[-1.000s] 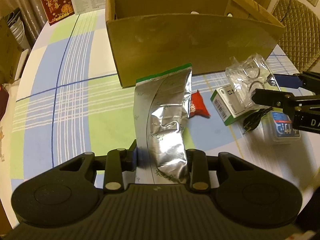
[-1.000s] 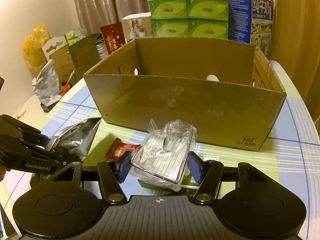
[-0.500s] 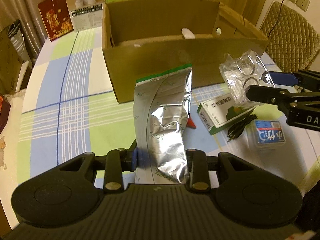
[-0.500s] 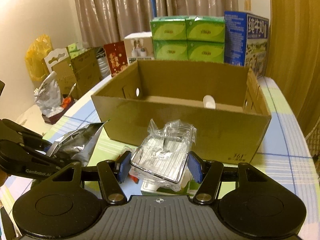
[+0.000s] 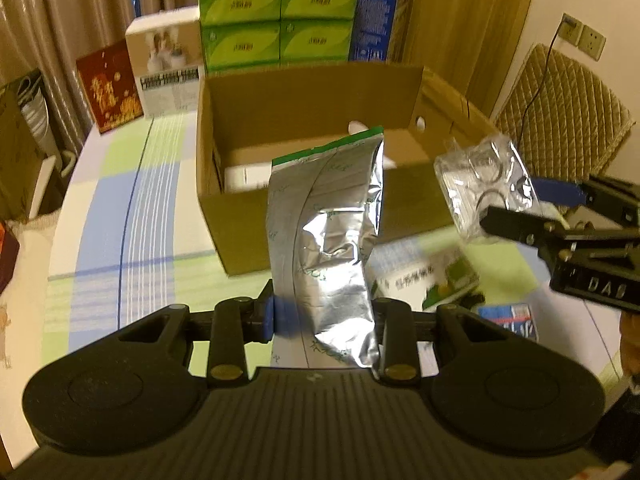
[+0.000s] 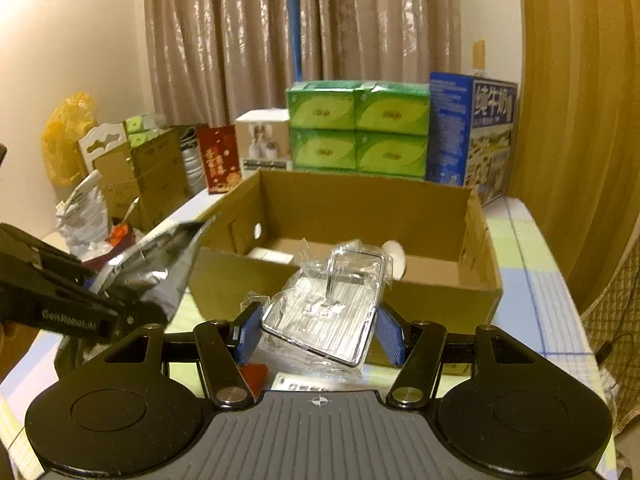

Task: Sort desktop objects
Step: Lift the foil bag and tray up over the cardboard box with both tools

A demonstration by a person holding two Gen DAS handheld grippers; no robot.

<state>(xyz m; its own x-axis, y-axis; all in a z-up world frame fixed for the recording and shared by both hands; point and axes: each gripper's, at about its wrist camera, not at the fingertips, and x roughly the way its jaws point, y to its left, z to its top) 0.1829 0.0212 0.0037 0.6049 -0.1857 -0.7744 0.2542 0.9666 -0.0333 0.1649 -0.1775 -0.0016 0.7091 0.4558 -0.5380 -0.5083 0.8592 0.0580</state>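
Note:
My left gripper [image 5: 324, 316] is shut on a silver foil pouch [image 5: 332, 236] with a green top edge, held upright above the table in front of the open cardboard box [image 5: 256, 220]. My right gripper [image 6: 318, 334] is shut on a clear plastic packet [image 6: 332, 304] holding a shiny metal piece, raised near the box's front wall [image 6: 432, 300]. In the left wrist view that packet [image 5: 484, 184] and the right gripper [image 5: 560, 216] hang at the right. The foil pouch [image 6: 160, 264] shows at the left of the right wrist view. Inside the box lie a white flat item [image 5: 244, 178] and a white round thing [image 6: 394, 262].
On the checked tablecloth [image 5: 120, 208] lie a green-and-white carton [image 5: 432, 280], a small blue-labelled clear case [image 5: 508, 320], a dark cable and a red wrapper [image 6: 252, 374]. Green tissue packs [image 6: 360, 132], a blue milk carton [image 6: 472, 132] and boxes stand behind. A quilted chair [image 5: 564, 112] stands at the right.
Both grippers have risen with their loads and tilted toward level, so the box's inside now shows. The table items have dropped lower in view.

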